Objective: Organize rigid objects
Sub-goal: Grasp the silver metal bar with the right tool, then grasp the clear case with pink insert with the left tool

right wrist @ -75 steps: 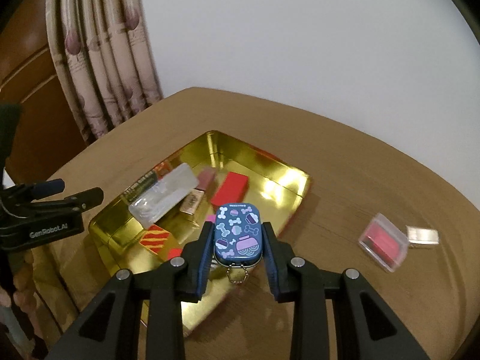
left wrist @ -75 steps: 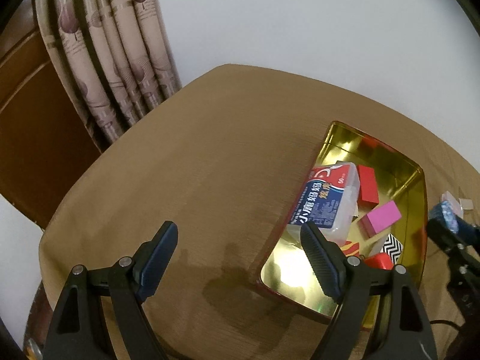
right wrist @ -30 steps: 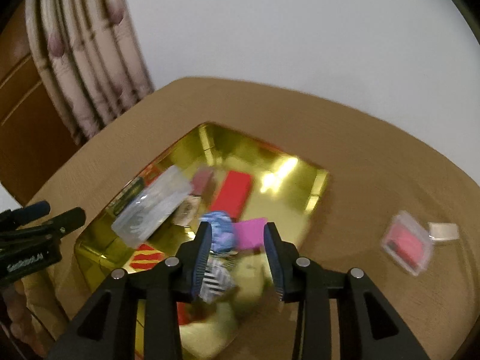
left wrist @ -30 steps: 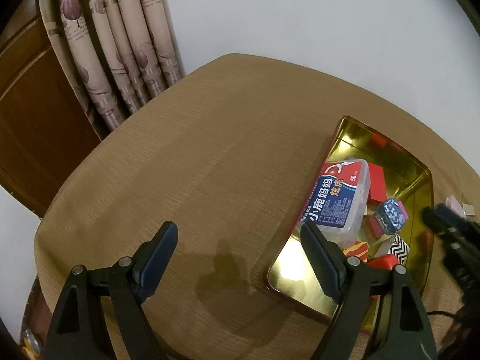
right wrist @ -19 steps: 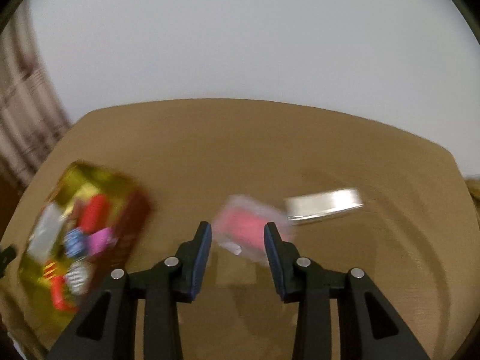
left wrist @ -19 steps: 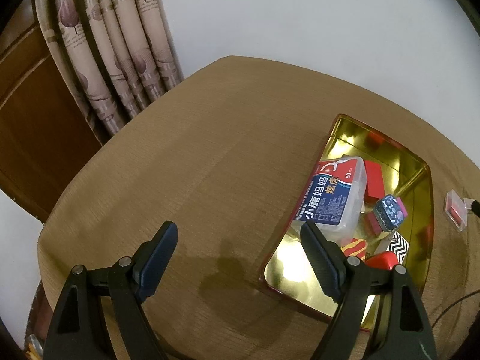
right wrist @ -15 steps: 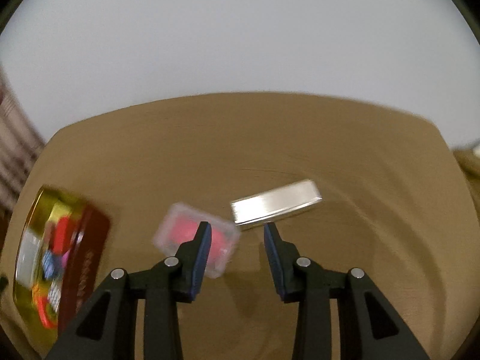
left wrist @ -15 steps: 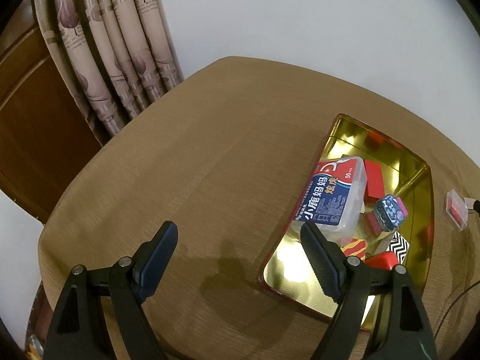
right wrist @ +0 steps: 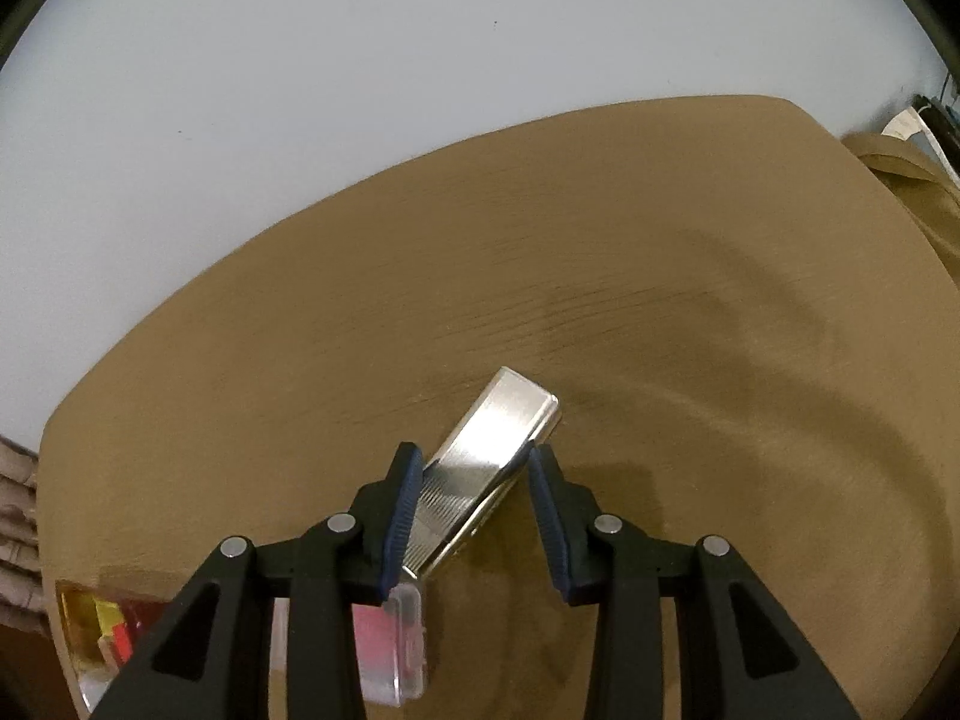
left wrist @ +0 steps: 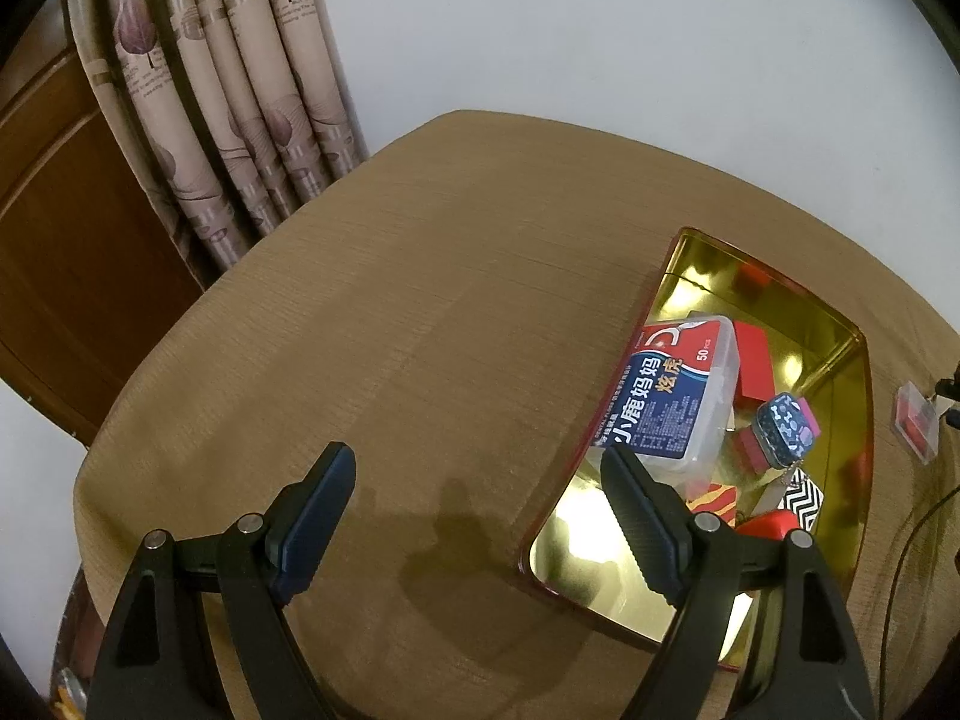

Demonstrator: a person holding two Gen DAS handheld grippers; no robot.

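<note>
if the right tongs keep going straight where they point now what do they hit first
Most likely the silver metal case lying on the table. The right tongs are open with the case's near end between the tips, pads not clearly pressing it. Depth is hard to judge, so the tips may reach the tabletop beside it.

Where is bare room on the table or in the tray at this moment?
Bare: the brown tabletop between the patterned curtain and the gold metal tray, and the tray's near corner. Crowded: the tray's middle and far side, around the clear plastic floss box.
</note>
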